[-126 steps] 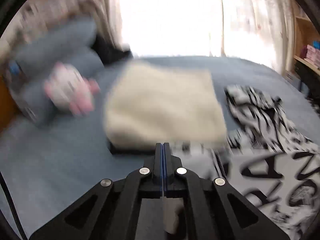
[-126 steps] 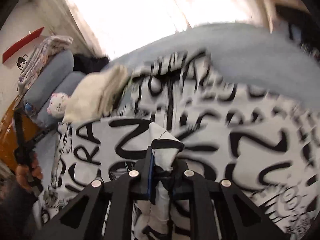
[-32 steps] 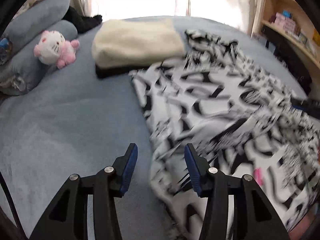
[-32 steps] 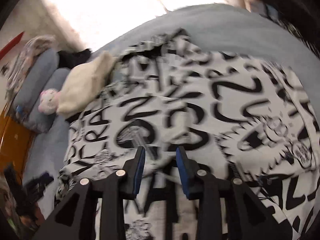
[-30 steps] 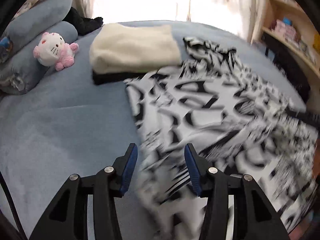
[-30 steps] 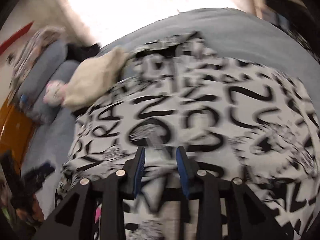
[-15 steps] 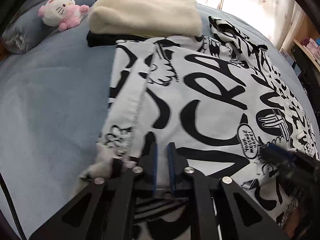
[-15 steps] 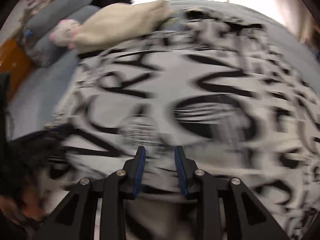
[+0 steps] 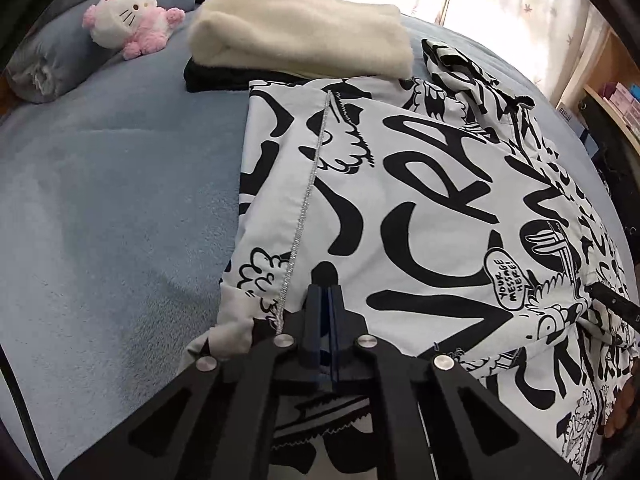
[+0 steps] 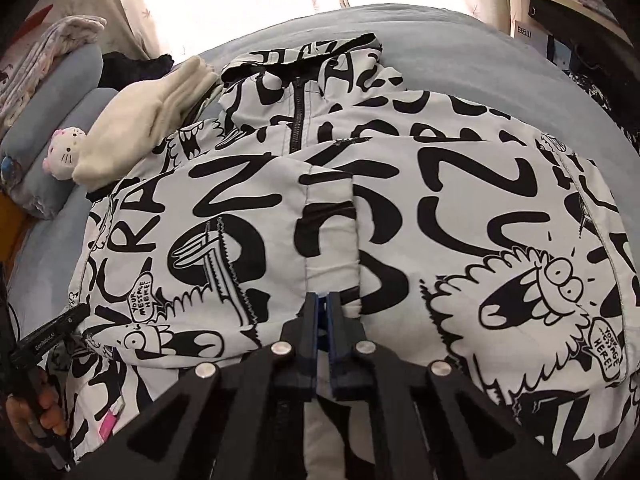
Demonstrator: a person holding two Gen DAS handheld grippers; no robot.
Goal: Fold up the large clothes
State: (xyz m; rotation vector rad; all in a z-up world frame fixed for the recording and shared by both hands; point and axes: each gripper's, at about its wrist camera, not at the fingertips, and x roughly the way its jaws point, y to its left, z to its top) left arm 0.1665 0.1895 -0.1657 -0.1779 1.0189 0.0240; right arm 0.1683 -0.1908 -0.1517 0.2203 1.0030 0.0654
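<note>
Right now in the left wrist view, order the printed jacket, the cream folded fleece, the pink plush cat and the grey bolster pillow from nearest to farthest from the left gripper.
1. Printed jacket, right at the left gripper, its jaws shut on the hem.
2. Cream folded fleece, beyond the jacket's far edge.
3. Pink plush cat and grey bolster pillow, far left: too close to call.

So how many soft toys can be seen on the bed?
1: a pink and white toy lies against the blue pillow at the head of the bed, left of the cream stack. More may be hidden out of view.
</note>
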